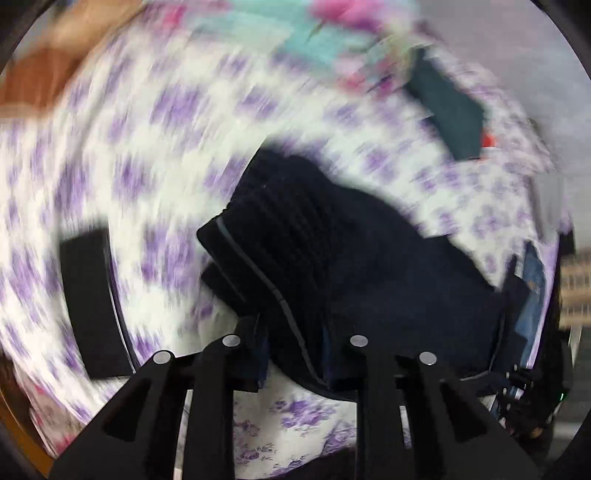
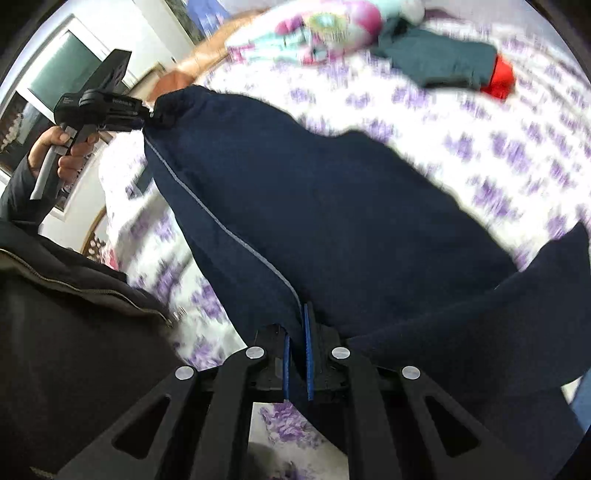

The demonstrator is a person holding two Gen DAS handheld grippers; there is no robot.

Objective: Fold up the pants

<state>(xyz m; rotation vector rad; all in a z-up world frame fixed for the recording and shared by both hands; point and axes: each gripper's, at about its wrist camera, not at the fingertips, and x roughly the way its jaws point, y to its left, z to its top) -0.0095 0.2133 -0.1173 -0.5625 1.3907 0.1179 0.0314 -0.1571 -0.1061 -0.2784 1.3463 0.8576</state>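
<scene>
The dark navy pants [image 2: 332,221] with a grey side stripe hang stretched in the air above a bed between both grippers. My right gripper [image 2: 297,343] is shut on one end of the pants, near the stripe. My left gripper [image 2: 147,116], seen at the upper left of the right wrist view, is shut on the other end. In the left wrist view the pants [image 1: 332,251] bunch up right in front of my left gripper [image 1: 291,343], whose fingers clamp the fabric.
The bed has a white sheet with purple flowers [image 2: 498,155]. A teal garment [image 2: 439,59] with something red [image 2: 500,79] and a pink and turquoise pillow [image 2: 325,33] lie at the far side. The person's dark jacket [image 2: 74,332] is at the left.
</scene>
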